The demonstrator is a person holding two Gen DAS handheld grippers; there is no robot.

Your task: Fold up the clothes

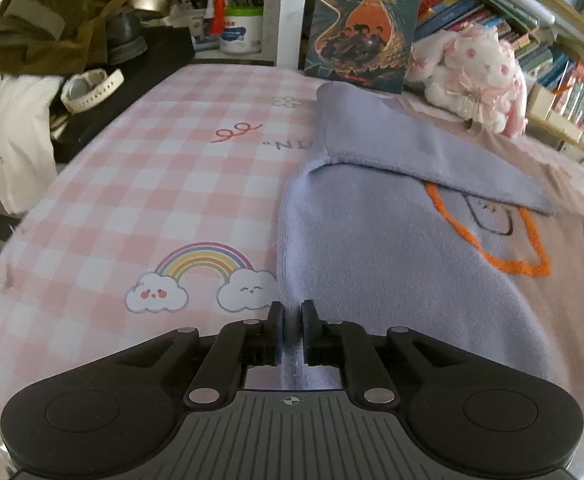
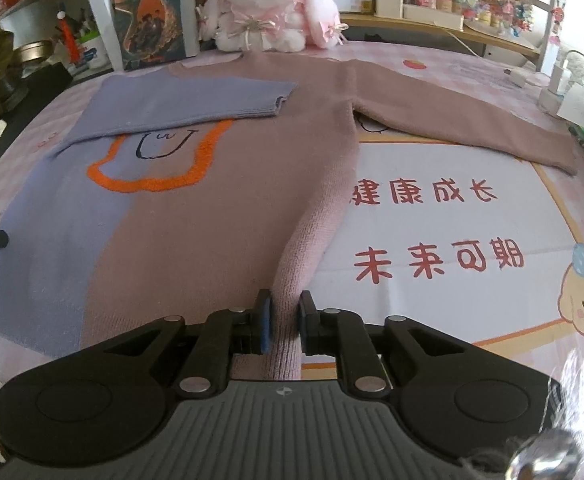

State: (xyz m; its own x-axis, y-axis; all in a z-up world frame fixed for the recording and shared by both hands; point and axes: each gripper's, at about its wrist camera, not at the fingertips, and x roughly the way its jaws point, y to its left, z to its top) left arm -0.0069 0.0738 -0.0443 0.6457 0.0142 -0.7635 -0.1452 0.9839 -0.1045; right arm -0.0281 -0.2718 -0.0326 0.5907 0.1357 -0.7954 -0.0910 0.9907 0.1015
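Firstly, through the left wrist view, I see my left gripper (image 1: pixel 291 322) low over the bed, its two black jaws standing a narrow gap apart. The lilac side edge of the knitted two-tone sweater (image 1: pixel 391 272) runs up between them; whether the pads press on it or have let it go I cannot tell. The sweater lies flat on the pink-and-white checked bedsheet (image 1: pixel 152 184), to the right of a printed rainbow with two smiling clouds (image 1: pixel 202 280). Its lilac sleeve (image 1: pixel 411 152) is folded across the chest and partly covers the orange embroidered outline (image 1: pixel 527 268). Beyond it stand an upright illustrated book (image 1: pixel 365 24) and a white-and-pink plush rabbit (image 1: pixel 475 76); an olive jacket (image 1: pixel 56 12) and a white wristwatch (image 1: pixel 90 90) lie at the far left.

Next, through the right wrist view, I see my right gripper (image 2: pixel 283 320) with a raised ridge of the sweater's dusty-pink side seam (image 2: pixel 311 232) filling the gap between its jaws, so the pink knit is pinched and lifted off the sheet. The pink sleeve (image 2: pixel 471 120) lies stretched out to the right over the sheet's red printed characters (image 2: pixel 435 260). The lilac sleeve sits folded inward at upper left, with the plush rabbit behind the collar.
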